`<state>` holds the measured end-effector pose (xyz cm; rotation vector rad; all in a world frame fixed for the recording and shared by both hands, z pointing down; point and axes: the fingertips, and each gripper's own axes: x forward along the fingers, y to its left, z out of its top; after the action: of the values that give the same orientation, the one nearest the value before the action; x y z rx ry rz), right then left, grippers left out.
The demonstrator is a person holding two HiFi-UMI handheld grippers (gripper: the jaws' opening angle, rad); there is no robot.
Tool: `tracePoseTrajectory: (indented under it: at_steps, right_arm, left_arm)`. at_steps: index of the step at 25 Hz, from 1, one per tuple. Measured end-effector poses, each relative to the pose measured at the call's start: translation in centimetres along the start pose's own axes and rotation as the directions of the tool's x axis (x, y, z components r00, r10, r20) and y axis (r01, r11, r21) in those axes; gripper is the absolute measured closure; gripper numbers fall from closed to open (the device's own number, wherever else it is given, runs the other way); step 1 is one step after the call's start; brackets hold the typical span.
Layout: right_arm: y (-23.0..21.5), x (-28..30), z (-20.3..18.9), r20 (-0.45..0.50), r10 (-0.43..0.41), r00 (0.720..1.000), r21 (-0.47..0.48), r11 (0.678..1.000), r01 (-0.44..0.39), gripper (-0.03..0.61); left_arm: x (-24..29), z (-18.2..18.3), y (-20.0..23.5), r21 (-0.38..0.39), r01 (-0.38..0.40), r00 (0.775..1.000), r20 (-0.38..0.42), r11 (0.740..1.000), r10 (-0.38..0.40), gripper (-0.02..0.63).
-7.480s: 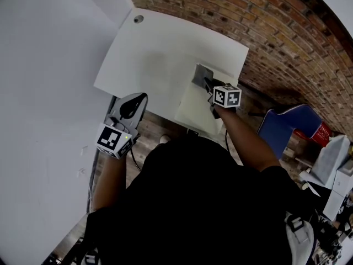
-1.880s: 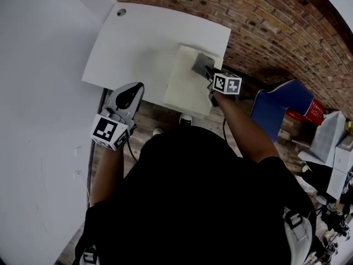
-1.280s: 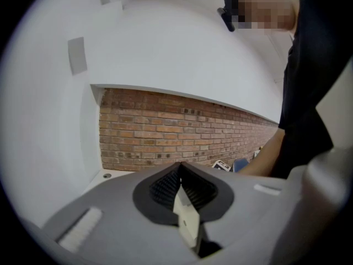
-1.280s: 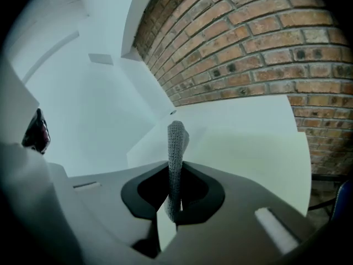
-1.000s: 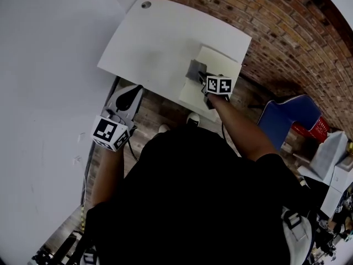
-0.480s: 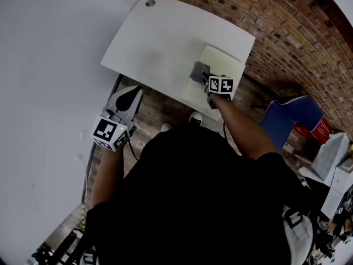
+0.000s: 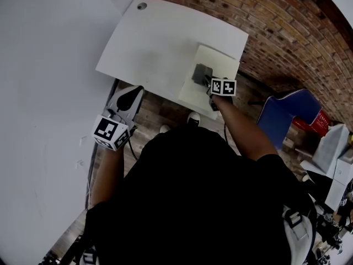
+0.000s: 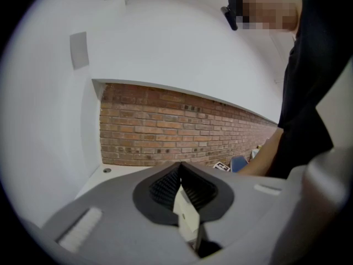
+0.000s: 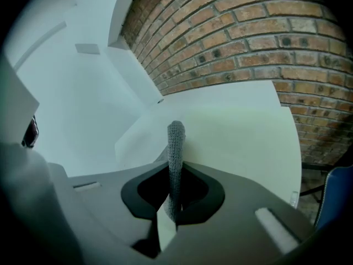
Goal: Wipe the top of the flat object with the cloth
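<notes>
Grey cloth (image 7: 202, 73) in right gripper (image 7: 209, 83), now farther onto pale board (image 7: 222, 59).

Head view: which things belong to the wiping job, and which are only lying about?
Job:
- grey cloth, pinched in the right gripper
- pale flat object under it

Not in use:
- left gripper, shut, held beside the table
- white table
- blue object on the floor

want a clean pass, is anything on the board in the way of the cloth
Nothing visible is. The right gripper is shut on the cloth, which is over the board. The board's top shows bare around it. The left gripper is shut and empty, off the near edge of the table.
</notes>
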<state>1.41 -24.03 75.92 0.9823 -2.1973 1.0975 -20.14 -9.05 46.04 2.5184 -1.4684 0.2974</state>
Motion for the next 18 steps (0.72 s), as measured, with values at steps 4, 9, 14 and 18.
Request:
tracePoseTrajectory:
  at_steps: [4, 9, 14, 18]
  right_arm:
    - [-1.6, -0.8, -0.5, 0.009, -0.028, 1.0, 0.027, 0.999, 0.028, 0.569]
    - [-3.3, -1.7, -0.9, 0.015, -0.055, 0.998, 0.042, 0.998, 0.054, 0.569]
    - [-4.7, -2.7, -1.2, 0.024, -0.081, 0.996, 0.061, 0.995, 0.079, 0.569]
    - [-5.8, -3.4, -1.5, 0.031, -0.096, 0.995, 0.075, 0.993, 0.094, 0.569]
  left_arm:
    - [0.8, 0.2, -0.2, -0.002, 0.023, 1.0, 0.004, 1.0, -0.023, 0.611]
    - [2.0, 0.3, -0.6, -0.003, 0.049, 0.999, 0.006, 0.999, -0.049, 0.611]
    - [3.1, 0.3, -1.0, -0.002, 0.076, 0.997, 0.01, 0.997, -0.076, 0.611]
    - [3.9, 0.2, -1.4, 0.004, 0.095, 0.995, 0.011, 0.996, -0.095, 0.611]
